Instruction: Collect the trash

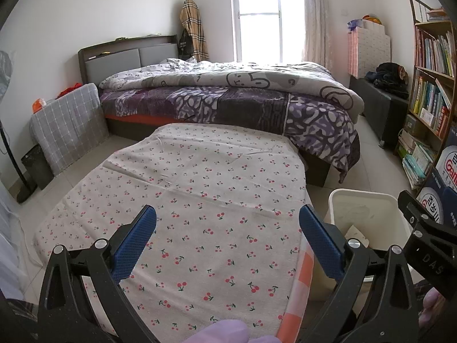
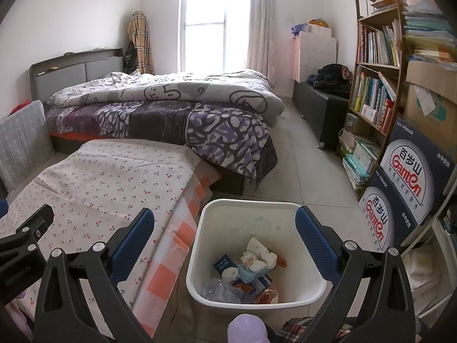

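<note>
Bedroom, left tongs (image 1: 228, 223) apart over cherry-print cloth (image 1: 182, 188), right tongs (image 2: 225, 227) apart above bin (image 2: 200, 271)

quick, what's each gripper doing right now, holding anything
Left gripper: open, holding nothing, over the cherry-print cloth.
Right gripper: open, holding nothing, above the white bin.

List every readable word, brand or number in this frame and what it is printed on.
"Ganten" and "百岁山": on both stacked blue water cartons, partly seen from the left wrist too.
"DAS": on the right tool, as the left wrist view shows it.
Book spines, blue box in the bin: too small to read.
</note>
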`<move>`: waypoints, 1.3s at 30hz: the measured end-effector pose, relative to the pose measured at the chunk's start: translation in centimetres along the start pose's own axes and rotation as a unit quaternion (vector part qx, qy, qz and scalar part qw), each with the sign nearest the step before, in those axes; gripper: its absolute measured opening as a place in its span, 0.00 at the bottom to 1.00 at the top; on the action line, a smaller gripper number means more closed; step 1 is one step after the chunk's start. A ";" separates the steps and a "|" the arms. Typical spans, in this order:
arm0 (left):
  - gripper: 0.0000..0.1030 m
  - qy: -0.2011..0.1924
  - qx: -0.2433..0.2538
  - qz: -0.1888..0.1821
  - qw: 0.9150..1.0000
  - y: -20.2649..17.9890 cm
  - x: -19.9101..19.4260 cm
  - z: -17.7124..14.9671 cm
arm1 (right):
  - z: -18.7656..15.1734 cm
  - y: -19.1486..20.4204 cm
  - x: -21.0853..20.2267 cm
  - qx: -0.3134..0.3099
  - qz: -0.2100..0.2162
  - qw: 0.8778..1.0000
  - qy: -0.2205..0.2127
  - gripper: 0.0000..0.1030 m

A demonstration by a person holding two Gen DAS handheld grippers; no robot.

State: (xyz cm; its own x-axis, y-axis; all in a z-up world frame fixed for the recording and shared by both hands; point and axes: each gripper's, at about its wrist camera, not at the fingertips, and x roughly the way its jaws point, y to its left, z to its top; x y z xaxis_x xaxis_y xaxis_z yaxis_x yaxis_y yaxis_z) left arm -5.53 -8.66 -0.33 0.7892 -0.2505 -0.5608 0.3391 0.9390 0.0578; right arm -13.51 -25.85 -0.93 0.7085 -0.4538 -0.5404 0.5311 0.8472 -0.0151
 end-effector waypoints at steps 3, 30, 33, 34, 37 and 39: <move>0.93 -0.003 0.001 -0.004 1.000 0.2 -0.2 0.0 | -0.1 0.0 0.1 -0.003 0.001 1.000 0.004 0.93; 0.93 0.003 0.003 -0.018 1.000 0.3 -0.2 0.0 | 0.1 -0.2 0.0 -0.002 0.002 1.000 0.004 0.93; 0.93 0.009 0.000 -0.017 1.000 0.4 0.0 0.0 | 0.1 -0.2 0.0 -0.002 0.002 1.000 0.005 0.93; 0.93 0.009 0.000 -0.017 1.000 0.4 0.1 0.0 | 0.1 -0.2 0.0 -0.002 0.002 1.000 0.005 0.93; 0.93 0.010 0.000 -0.017 1.000 0.5 0.1 -0.1 | 0.1 -0.2 0.0 -0.002 0.002 1.000 0.004 0.93; 0.93 0.010 -0.001 -0.017 1.000 0.5 0.1 0.0 | 0.1 -0.2 0.0 -0.002 0.002 1.000 0.004 0.93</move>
